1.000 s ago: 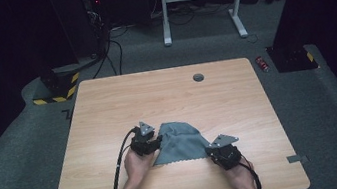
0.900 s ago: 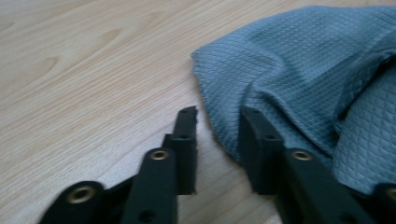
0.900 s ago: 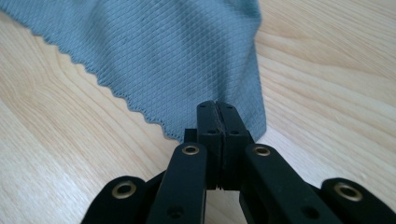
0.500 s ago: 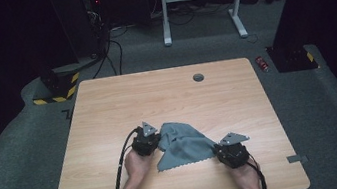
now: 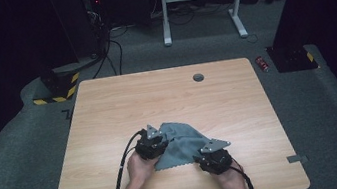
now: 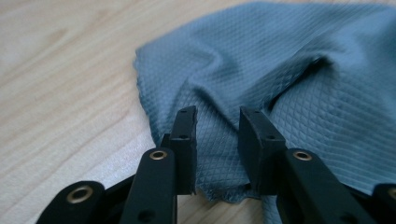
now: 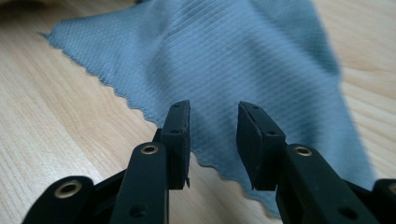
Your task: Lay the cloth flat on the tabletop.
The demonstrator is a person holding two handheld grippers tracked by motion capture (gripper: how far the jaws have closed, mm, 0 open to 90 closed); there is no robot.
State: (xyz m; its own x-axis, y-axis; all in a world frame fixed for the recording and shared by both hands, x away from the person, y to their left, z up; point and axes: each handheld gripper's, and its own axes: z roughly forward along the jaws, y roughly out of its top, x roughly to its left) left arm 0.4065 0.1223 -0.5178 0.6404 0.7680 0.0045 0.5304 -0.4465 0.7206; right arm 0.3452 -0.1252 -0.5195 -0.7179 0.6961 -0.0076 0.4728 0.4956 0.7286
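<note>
Both tools, left [image 6: 217, 140] and right [image 7: 212, 140], have just been opening, part-open astride the grey microfibre cloth [image 5: 181, 145], lower centre; unpinched, it may slide or bunch on the surface [image 5: 167, 99].

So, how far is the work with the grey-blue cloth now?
The grey-blue quilted cloth lies bunched and partly doubled over on the wooden table, not yet flat or neat. The left gripper and right gripper have just been opening, with cloth between the jaws but not pinched. Any tidy folding or smoothing seems left.
</note>
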